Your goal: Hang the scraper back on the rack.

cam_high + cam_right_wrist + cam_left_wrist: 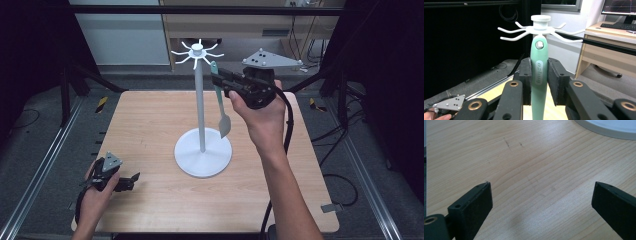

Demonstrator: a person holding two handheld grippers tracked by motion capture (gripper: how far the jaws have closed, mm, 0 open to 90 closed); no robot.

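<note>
One green spatula (538,75) clamped in right gripper (539,77) at one white hook stand (201,100) — left gripper (541,202) gaped wide over one table (524,157).

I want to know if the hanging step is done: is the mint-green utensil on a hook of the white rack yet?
Not yet. The mint-green utensil is upright, clamped in the right tool, its handle hole just below the white rack's hooks.

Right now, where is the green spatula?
In the high view the green spatula hangs upright right of the white stand's pole, its handle clamped in the right hand-held gripper just below the stand's hooks.
</note>
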